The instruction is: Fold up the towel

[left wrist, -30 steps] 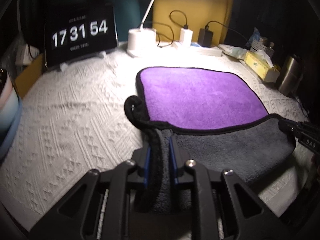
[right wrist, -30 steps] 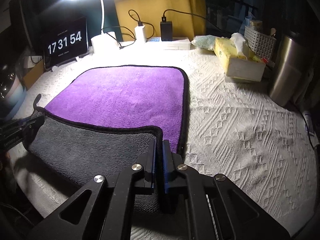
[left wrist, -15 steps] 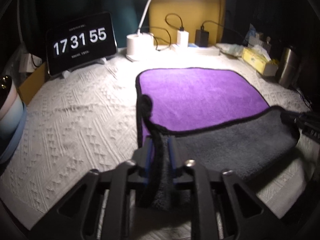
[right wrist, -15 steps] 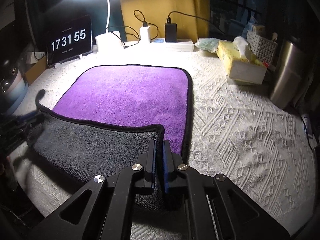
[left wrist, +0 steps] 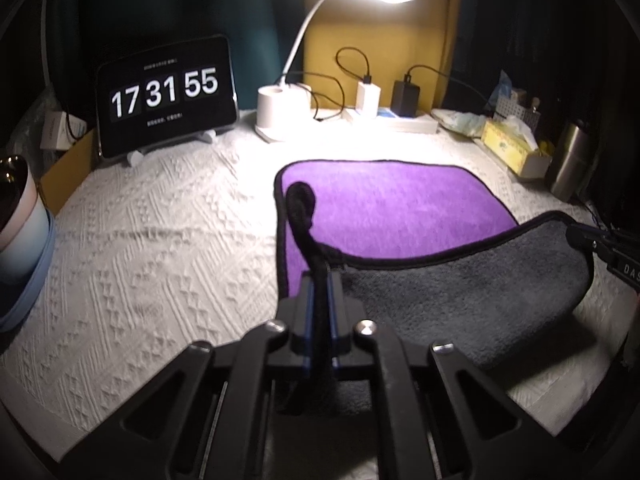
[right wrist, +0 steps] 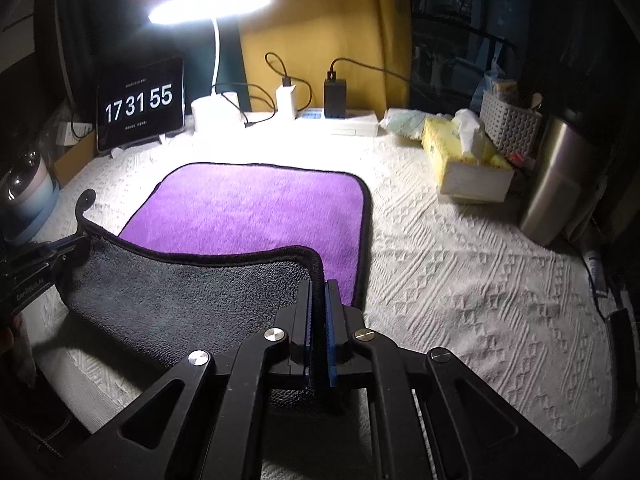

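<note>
The towel [left wrist: 392,204] is purple on top, grey underneath, with a black hem; it also shows in the right wrist view [right wrist: 256,208]. Its far half lies flat on the white bedspread. Its near edge is lifted and curled over, grey side up [left wrist: 460,292]. My left gripper [left wrist: 319,280] is shut on the near left corner, whose black hanging loop [left wrist: 300,200] sticks up. My right gripper [right wrist: 318,286] is shut on the near right corner. Each gripper shows at the edge of the other's view.
A clock tablet [left wrist: 168,92], a lit desk lamp [left wrist: 280,116] and chargers on a power strip [right wrist: 340,120] stand at the back. A tissue box [right wrist: 468,160], a white basket [right wrist: 510,124] and a steel flask [right wrist: 556,184] stand right. A cup [left wrist: 16,216] stands left.
Both grippers have risen and carried the near edge forward over the towel. More grey underside shows and less purple. The clock went from 54 to 55.
</note>
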{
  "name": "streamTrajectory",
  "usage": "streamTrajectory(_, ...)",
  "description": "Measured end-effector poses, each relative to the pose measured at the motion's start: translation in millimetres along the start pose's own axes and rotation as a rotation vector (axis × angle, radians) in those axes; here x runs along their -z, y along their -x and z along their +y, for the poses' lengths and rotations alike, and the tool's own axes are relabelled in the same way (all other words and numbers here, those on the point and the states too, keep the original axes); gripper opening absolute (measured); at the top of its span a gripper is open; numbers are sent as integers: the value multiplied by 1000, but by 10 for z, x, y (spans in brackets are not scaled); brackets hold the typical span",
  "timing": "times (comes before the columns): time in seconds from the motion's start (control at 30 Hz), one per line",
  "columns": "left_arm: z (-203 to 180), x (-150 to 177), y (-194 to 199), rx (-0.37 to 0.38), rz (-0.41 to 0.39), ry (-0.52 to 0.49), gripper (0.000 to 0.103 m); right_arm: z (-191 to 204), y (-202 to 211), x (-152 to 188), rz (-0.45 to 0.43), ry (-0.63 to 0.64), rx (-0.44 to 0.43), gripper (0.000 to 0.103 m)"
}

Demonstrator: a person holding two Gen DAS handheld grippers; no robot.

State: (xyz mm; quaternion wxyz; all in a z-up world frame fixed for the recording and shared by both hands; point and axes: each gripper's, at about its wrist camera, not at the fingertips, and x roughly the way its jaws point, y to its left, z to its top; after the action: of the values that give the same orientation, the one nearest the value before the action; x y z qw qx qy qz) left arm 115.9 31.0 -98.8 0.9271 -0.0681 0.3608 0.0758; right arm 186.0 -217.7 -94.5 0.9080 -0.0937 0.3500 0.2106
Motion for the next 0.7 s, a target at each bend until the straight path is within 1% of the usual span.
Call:
streamTrajectory(0.2, 16, -157, 28, -2, -32, -3, 6, -50, 43, -63, -20, -9, 9, 6)
streamTrajectory(0.7, 90, -426, -85, -20, -57, 13, 6, -162, -48, -284, -43, -21, 17, 7)
